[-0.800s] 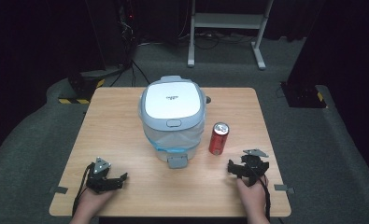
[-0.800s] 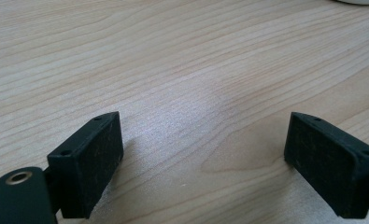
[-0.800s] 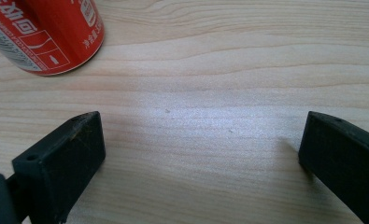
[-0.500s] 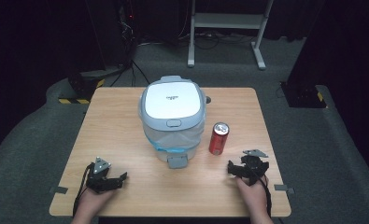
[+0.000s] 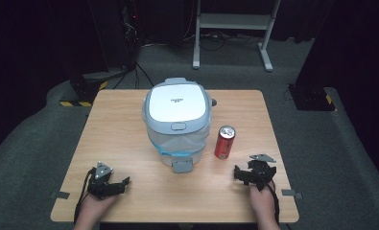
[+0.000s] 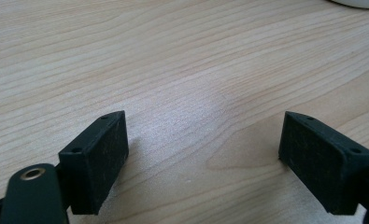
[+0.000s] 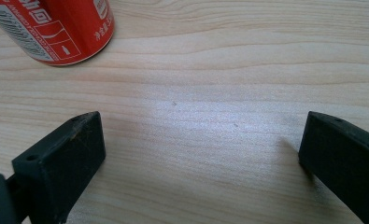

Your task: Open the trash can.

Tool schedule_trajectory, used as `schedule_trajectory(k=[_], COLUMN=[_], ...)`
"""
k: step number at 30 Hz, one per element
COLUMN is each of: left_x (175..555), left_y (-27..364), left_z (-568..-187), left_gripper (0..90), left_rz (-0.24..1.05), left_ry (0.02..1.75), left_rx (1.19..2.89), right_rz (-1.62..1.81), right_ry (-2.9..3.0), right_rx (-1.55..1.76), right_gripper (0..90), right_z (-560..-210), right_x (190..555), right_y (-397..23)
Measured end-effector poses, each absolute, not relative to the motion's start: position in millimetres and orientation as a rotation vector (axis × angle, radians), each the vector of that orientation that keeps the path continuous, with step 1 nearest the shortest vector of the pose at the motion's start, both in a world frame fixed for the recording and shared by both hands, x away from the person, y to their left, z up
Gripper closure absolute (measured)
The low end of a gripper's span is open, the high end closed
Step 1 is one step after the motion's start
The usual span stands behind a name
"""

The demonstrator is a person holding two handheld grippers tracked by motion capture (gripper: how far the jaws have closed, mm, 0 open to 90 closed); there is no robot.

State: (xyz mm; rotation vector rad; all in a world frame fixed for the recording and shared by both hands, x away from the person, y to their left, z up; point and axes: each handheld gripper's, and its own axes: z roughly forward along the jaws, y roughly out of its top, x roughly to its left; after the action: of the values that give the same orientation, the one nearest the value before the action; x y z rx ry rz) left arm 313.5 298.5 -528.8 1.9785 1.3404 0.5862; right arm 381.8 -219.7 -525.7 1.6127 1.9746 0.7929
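Both hand-held grippers rest near the front edge of the wooden surface [image 5: 129, 124], the left hand-held gripper [image 5: 114, 186] and the right hand-held gripper [image 5: 247, 173] each spread wide on nothing. The red can [image 5: 224, 142] stands upright just ahead of the right one, beside the white-lidded cooker [image 5: 176, 120] at centre (lid print too small to read). Bare wood lies between the grippers.

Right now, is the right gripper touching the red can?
Apart. In the right gripper view, bare wood lies between the open right gripper and the red can; the high view also shows a gap between them on the table.
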Motion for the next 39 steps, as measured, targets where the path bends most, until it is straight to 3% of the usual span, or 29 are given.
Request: schedule_trajectory(k=[14,30,39], left_x=[305.4,320.4,328.0], left_y=[281.4,242.5,219.1], left_z=[-516.6,-491.8,-485.7], left_gripper=[22.5,26.8,33.9], left_rz=[0.520,0.440,0.402], left_ry=[1.246,1.110,1.030], left_rx=[2.007,2.022,2.047], right_rz=[0.774,0.780,0.782], right_ry=[1.976,1.994,1.999], right_rx=[1.609,1.592,1.586], right_gripper=[0.0,0.1,0.1], right_z=[-525.9,-525.9,-525.9], right_x=[383.0,383.0,383.0], right_y=[-218.0,-217.5,-217.3])
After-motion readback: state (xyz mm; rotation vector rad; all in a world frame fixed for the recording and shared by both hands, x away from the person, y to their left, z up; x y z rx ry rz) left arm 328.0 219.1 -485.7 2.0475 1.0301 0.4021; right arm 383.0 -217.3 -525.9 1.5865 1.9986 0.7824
